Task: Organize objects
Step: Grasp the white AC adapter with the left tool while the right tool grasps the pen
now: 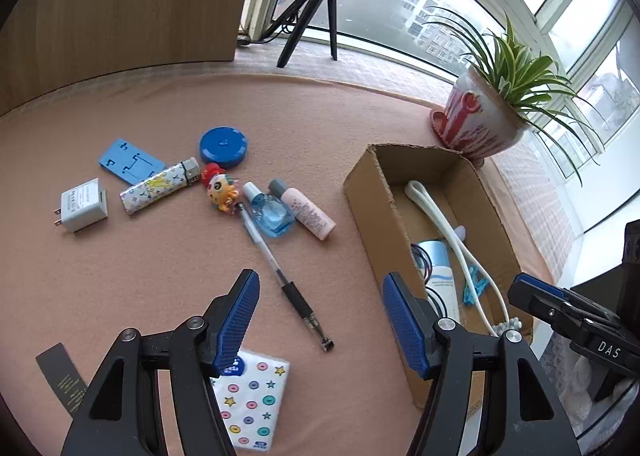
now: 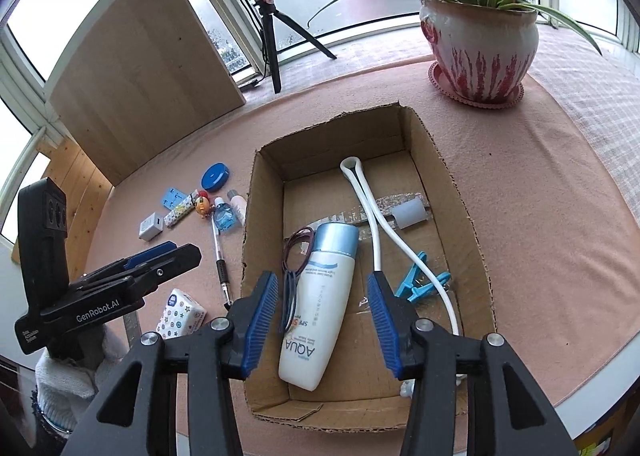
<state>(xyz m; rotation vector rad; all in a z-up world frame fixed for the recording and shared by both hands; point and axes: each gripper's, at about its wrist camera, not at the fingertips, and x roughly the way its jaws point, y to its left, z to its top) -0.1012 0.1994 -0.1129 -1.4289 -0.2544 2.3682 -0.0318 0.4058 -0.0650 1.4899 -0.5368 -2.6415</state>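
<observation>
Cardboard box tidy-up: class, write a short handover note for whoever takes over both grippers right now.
Left gripper: open, empty, over the pen on the pink cloth.
Right gripper: open, empty, above the white AQUA bottle lying in the cardboard box.
Done: box also holds the hair ties, white cord, blue clip and a small grey piece.
Left on the cloth: pen, tissue pack, pink tube, blue bottle, toy figure, lighter, charger, blue stand, blue round case.
</observation>
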